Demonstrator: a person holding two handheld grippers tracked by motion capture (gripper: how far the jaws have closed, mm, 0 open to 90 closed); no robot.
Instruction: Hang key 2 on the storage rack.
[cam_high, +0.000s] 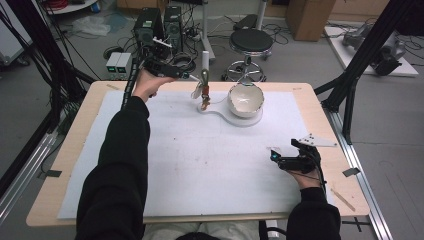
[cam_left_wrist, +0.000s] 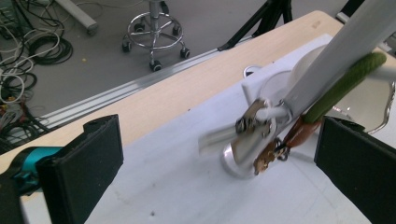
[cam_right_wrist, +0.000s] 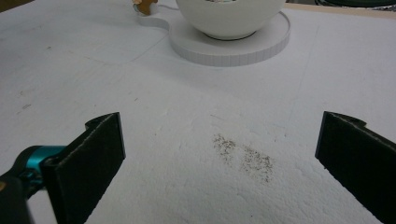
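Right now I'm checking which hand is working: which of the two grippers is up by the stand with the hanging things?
The left gripper, at the table's far edge, its open jaws beside the stand. The right gripper sits apart over bare white mat.

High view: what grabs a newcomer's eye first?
The white bowl on its round white base, at the far middle of the white mat. Just left of it, a small stand hung with metal and brown bits, with the left tool open right beside it. The right tool rests open at the mat's near right, over a dark speckled smudge.
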